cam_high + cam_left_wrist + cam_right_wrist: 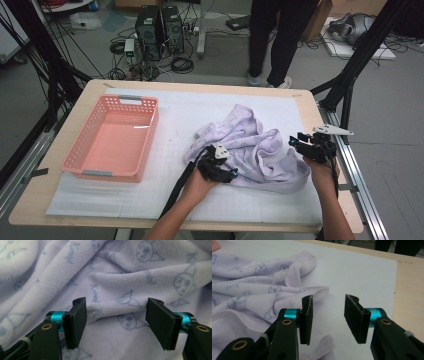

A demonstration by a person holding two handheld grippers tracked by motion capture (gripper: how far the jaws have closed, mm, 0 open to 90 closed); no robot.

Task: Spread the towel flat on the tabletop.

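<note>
A crumpled lilac towel (252, 147) printed with small blue cartoon figures lies on the white mat right of centre. My left gripper (223, 167) sits at the towel's near left edge, open, and its jaws straddle a raised fold of the towel (117, 307) without closing on it. At the towel's right edge my right gripper (306, 143) is open too. Its left jaw is close beside a hemmed edge of the towel (317, 291), and bare mat (332, 315) lies between the jaws.
An empty pink plastic basket (90, 162) stands on the left of the mat. The wooden table edge (312, 107) runs close on the right. A person stands beyond the table's far side, near computers and cables on the floor.
</note>
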